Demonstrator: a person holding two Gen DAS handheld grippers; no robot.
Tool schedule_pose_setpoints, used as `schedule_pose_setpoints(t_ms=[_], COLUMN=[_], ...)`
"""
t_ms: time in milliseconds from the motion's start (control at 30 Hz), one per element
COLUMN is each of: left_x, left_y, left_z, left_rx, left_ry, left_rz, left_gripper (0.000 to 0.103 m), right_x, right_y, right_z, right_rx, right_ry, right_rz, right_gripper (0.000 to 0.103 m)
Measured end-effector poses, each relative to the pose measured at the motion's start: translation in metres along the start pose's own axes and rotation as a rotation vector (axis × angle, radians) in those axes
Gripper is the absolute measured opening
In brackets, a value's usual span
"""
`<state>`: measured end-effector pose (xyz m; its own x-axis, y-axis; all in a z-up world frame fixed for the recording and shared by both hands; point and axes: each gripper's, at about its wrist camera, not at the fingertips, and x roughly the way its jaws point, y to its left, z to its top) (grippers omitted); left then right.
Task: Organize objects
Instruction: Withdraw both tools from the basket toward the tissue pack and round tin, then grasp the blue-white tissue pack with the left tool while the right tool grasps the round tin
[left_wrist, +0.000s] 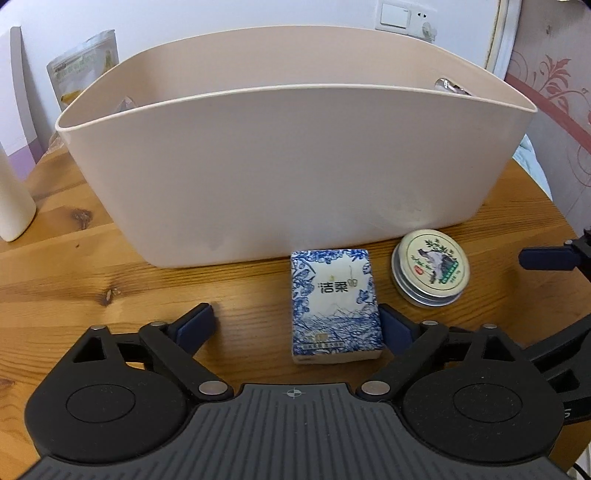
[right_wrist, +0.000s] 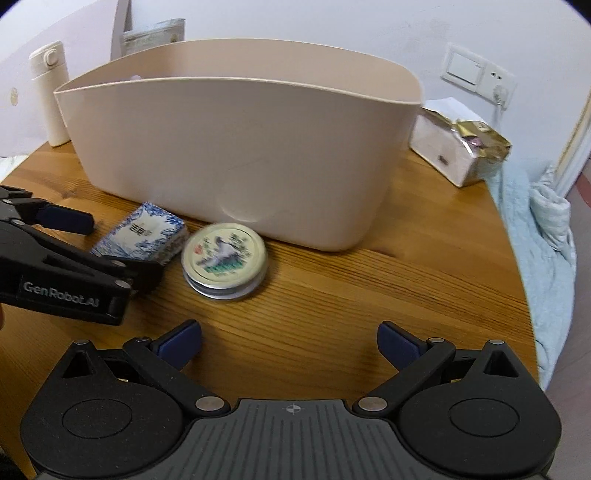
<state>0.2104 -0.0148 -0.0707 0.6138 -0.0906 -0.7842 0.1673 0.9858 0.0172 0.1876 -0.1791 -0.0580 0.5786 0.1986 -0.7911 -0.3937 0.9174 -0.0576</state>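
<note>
So the tissue pack (left_wrist: 335, 305) with the blue-and-white print lies flat on the wooden table (left_wrist: 92, 266), right in front of the big beige tub (left_wrist: 288, 173). Its long side runs away from the left gripper toward the tub wall, with the far short end almost at the base of the tub. Just beside it sits a round tin (left_wrist: 431, 272), lid up, bird picture on top, close to the pack but not touching it as far as I can see.

The tub itself is tall, and from this low angle the near wall hides the bottom, so I honestly can't tell what's in it.

The left gripper (left_wrist: 297, 325) has its jaws spread wide, and the pack sits between them, off to the right side. The right blue pad (left_wrist: 395, 328) looks right up against the pack's edge, while the left one stands well clear. Nothing is squeezed. The right gripper (right_wrist: 289, 341) is also spread wide with only bare table between its pads, and the tin is a bit ahead of it.

Further out: a white bottle (right_wrist: 50, 96) to the left of the tub, a pouch (left_wrist: 86, 66) behind it, and a white box (right_wrist: 448, 147) with a gold foil bag (right_wrist: 480, 142) on it to the right.
</note>
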Motion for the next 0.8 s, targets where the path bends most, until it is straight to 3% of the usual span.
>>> schedule_pose_setpoints(t_ms=[167, 300, 633, 733, 800], left_x=[0.003, 0.005, 0.006, 0.009, 0.008], left_y=[0.010, 0.014, 0.025, 0.021, 0.022], left_z=[-0.005, -0.002, -0.001, 0.003, 0.004], left_rx=[-0.013, 0.002, -0.017, -0.018, -0.021], left_ry=[-0.056, -0.056, -0.074, -0.075, -0.079], left_rz=[0.004, -0.008, 0.012, 0.013, 0.015], left_gripper=[0.102, 0.103, 0.103, 0.099, 0.095], right_x=[0.009, 0.010, 0.013, 0.012, 0.011], right_y=[-0.002, 0.001, 0.014, 0.022, 0.025], right_z=[0.003, 0.003, 0.003, 0.003, 0.004], right_rx=[0.051, 0.036, 0.049, 0.044, 0.036], right_ry=[-0.019, -0.046, -0.098, -0.104, -0.112], right_rz=[0.041, 0.056, 0.027, 0.023, 0.030], right_gripper=[0.103, 0.103, 0.103, 0.102, 0.095])
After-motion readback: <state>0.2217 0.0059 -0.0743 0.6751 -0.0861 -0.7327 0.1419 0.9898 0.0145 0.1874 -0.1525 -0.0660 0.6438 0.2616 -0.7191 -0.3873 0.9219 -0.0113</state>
